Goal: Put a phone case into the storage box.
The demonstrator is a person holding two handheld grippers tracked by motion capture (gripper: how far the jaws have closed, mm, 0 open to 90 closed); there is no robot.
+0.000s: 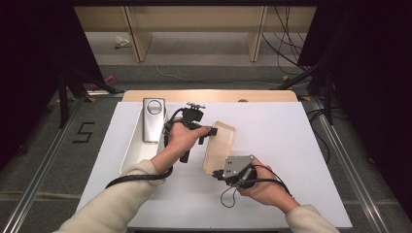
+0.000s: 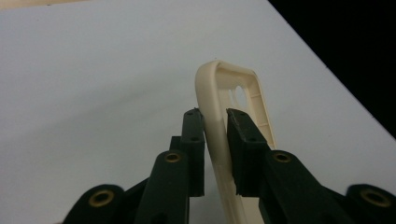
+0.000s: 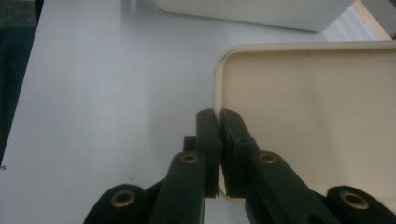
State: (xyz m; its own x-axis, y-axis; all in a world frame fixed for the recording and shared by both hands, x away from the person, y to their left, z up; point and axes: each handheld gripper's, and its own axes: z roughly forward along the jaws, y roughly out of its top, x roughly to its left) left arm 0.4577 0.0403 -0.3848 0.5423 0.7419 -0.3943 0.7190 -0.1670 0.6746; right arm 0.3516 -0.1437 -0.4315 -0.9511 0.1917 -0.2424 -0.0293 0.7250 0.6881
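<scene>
Phone [image 1: 153, 119] sits in the white tray [image 1: 130, 154] at the left of the tabletop [image 1: 291, 160]; your left tongs [image 1: 210, 131] are clamped on the top side wall of the cream phone case [image 1: 219, 145], pads pressing it in the left gripper view [image 2: 215, 116]. Right tongs [image 1: 218, 173] are pinched shut on the case's near corner [image 3: 218, 114], so you're holding it raised between both hands just right of the tray. Looks like the case-fitting step: next move probably means carrying the case left to the phone, keeping both grips firm so it doesn't twist.
</scene>
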